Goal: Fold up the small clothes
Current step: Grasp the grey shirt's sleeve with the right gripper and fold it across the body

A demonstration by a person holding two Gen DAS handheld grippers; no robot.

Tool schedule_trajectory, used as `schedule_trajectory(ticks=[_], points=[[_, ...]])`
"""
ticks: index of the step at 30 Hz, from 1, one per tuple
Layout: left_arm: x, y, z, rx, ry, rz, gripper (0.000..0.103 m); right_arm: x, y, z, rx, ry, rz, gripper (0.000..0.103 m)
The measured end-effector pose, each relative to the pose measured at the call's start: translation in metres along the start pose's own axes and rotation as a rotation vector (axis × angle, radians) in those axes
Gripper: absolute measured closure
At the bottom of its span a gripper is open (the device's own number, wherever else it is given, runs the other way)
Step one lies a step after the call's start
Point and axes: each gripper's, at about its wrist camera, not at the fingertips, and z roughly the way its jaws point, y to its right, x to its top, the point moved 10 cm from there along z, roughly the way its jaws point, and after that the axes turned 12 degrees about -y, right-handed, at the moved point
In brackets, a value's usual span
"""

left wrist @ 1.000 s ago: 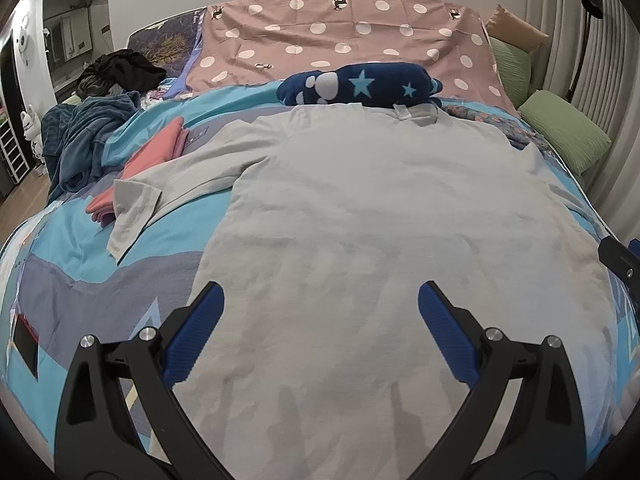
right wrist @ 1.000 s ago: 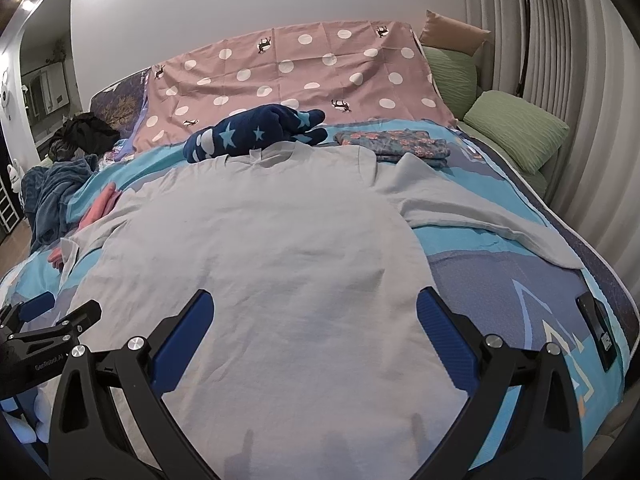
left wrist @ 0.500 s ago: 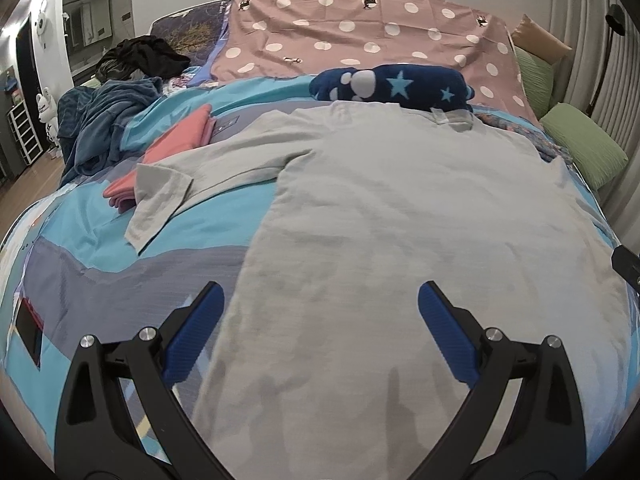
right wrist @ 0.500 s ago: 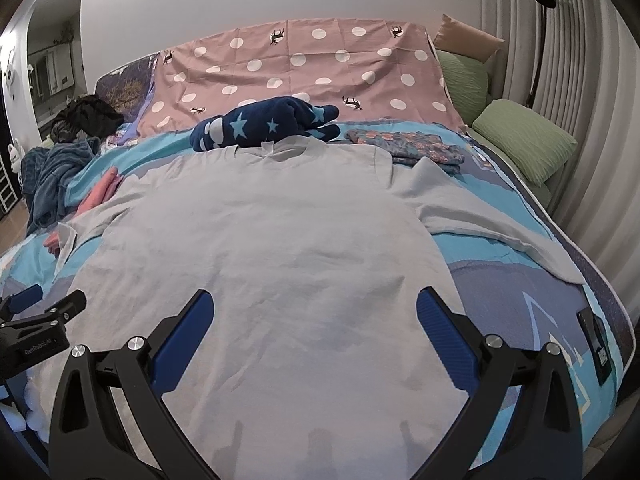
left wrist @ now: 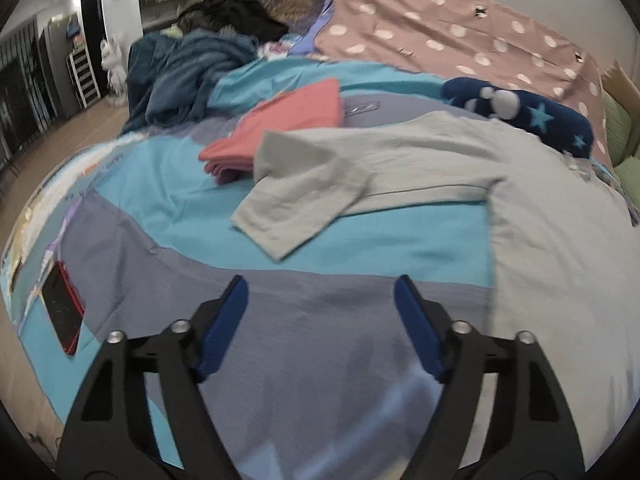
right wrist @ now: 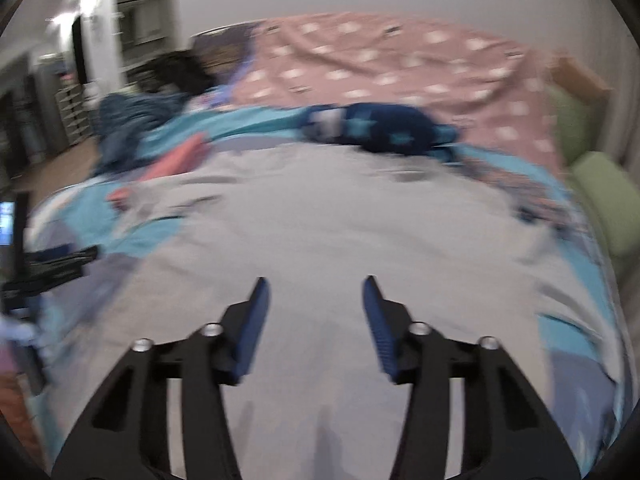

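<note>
Grey shirt (left wrist: 540, 216) lies unfolded, sleeve (left wrist: 304, 192) at eleven o'clock; left gripper (left wrist: 320, 304) and right gripper (right wrist: 316, 304), jaws just narrowing, hold nothing; folding not begun.

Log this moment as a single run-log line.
stage: approach | grey shirt: spread flat, unfolded | left gripper: jaws closing, empty, near sleeve | right gripper: jaws closing, empty, over shirt body

You swung your left gripper (left wrist: 320, 300) leftward off the spread light-grey long-sleeved shirt (left wrist: 560, 260), so it came over the blue and grey patterned bedspread (left wrist: 320, 360) near the shirt's left sleeve. Your right gripper (right wrist: 316, 300) shifted left over the shirt's middle. Both sets of jaws narrowed, nothing between them.
</note>
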Motion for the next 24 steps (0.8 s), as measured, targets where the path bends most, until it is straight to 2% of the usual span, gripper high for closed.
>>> schedule_trajectory(ticks=[4, 9, 14, 17, 22, 23, 24], points=[[0.011, -0.018, 0.026, 0.032, -0.03, 0.005, 0.031, 0.043, -0.059, 0.038, 0.126, -0.063, -0.124, 0.06], [0.017, -0.037, 0.049, 0.069, -0.068, -0.006, 0.03, 0.086, -0.15, 0.096, 0.351, -0.188, -0.212, 0.06], [0.015, -0.051, 0.069, 0.061, -0.111, -0.022, 0.027, 0.107, -0.208, 0.15, 0.39, -0.265, -0.266, 0.055], [0.021, -0.052, 0.073, 0.058, -0.091, 0.009, 0.024, 0.112, -0.227, 0.183, 0.403, -0.332, -0.25, 0.055], [0.032, -0.042, 0.088, 0.049, -0.089, 0.076, 0.023, 0.116, -0.241, 0.209, 0.454, -0.393, -0.217, 0.053], [0.032, -0.04, 0.092, 0.037, -0.097, 0.08, 0.029, 0.116, -0.245, 0.212, 0.459, -0.402, -0.223, 0.053], [0.033, -0.037, 0.094, -0.01, -0.103, 0.086, 0.038, 0.115, -0.25, 0.216, 0.456, -0.413, -0.234, 0.053]])
